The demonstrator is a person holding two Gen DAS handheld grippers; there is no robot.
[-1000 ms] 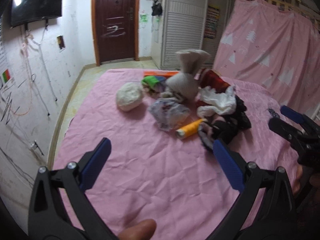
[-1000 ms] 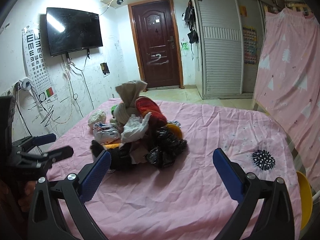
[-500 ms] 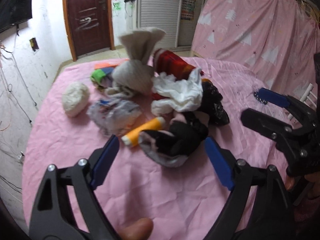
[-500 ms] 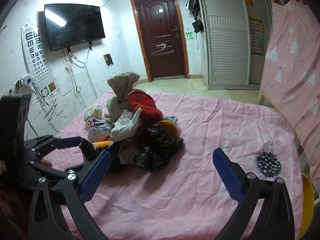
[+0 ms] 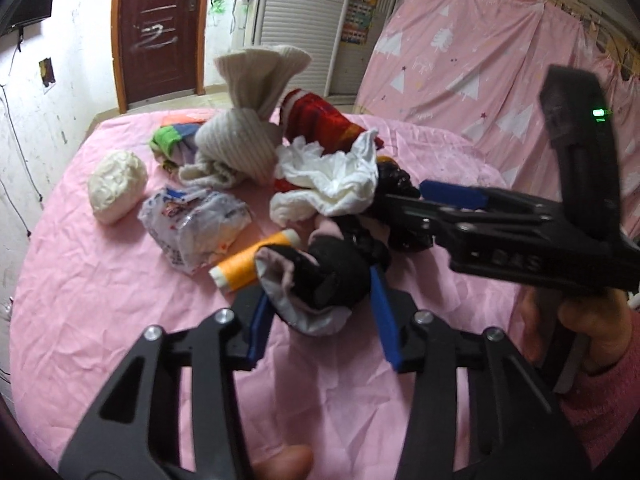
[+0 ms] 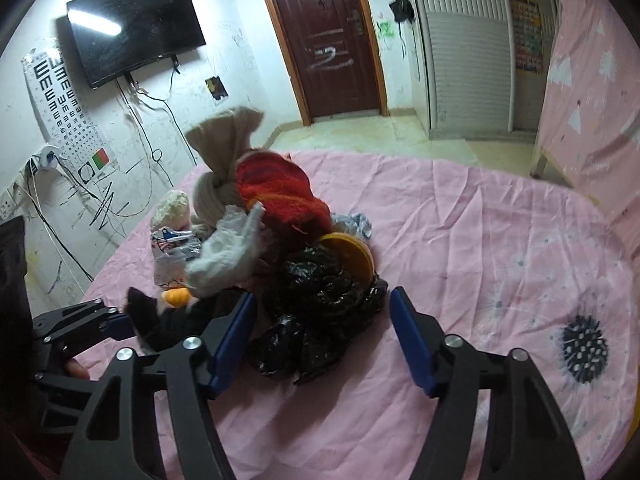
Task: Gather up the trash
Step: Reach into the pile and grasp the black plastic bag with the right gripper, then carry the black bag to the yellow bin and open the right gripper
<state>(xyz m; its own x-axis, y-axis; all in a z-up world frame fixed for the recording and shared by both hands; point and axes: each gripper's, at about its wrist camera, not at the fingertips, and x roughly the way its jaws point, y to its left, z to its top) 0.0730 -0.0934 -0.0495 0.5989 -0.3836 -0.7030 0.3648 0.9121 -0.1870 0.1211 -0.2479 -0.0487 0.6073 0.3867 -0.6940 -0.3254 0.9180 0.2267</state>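
A pile of trash lies on the pink bedsheet (image 5: 100,300). My left gripper (image 5: 320,316) is open, its blue fingers on either side of a black and white cloth bundle (image 5: 320,284) at the pile's near edge. An orange tube (image 5: 248,260) lies just left of it. My right gripper (image 6: 322,338) is open around a crumpled black plastic bag (image 6: 320,300). It also shows in the left wrist view (image 5: 452,200), reaching in from the right. White tissue (image 5: 336,180), a knotted beige cloth (image 5: 248,136) and a red knit (image 5: 320,120) lie behind.
A white lump (image 5: 116,184), a printed plastic wrapper (image 5: 192,224) and green scraps (image 5: 168,140) lie left of the pile. A yellow lid (image 6: 348,252) sits behind the black bag. A pink curtain (image 5: 480,60) hangs to the right. A door (image 6: 324,36) and a TV (image 6: 136,28) stand beyond.
Both grippers have moved forward into the pile. The left now straddles the black and white bundle, the right straddles the black bag. Both jaws have narrowed somewhat.
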